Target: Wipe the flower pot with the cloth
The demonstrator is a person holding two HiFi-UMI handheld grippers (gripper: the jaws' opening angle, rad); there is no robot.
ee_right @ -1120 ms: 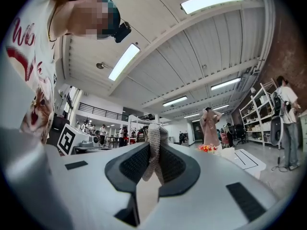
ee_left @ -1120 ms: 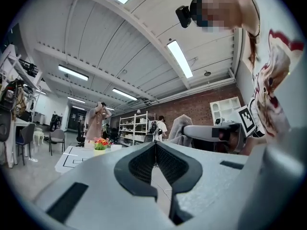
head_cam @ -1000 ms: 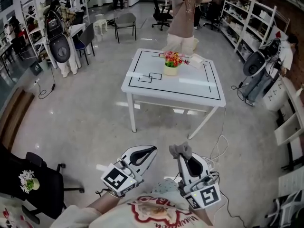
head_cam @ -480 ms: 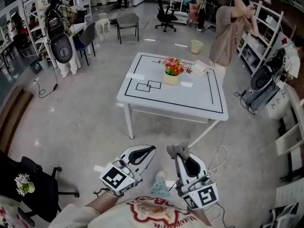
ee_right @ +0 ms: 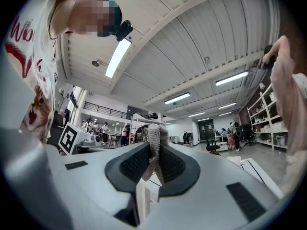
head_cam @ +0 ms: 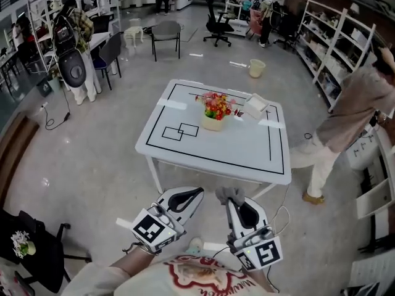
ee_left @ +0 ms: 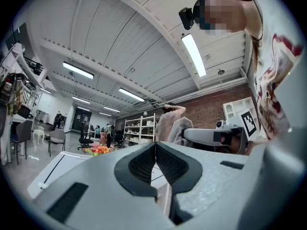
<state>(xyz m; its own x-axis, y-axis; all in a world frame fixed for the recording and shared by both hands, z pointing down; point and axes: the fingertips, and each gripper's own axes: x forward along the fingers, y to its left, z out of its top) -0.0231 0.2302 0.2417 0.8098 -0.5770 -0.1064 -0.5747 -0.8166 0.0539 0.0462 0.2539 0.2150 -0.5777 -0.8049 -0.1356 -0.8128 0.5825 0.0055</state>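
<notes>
Well short of the table, the right claw pinches the cloth.

Glossy grey floor across most of the head view. At centre, white table marked with black lines. White shelving along the upper right edge; cluttered rack at upper left. Grey chair and black office chair near the top. Brick wall at right of the left gripper view, under a white ribbed ceiling with long strip lights.
</notes>
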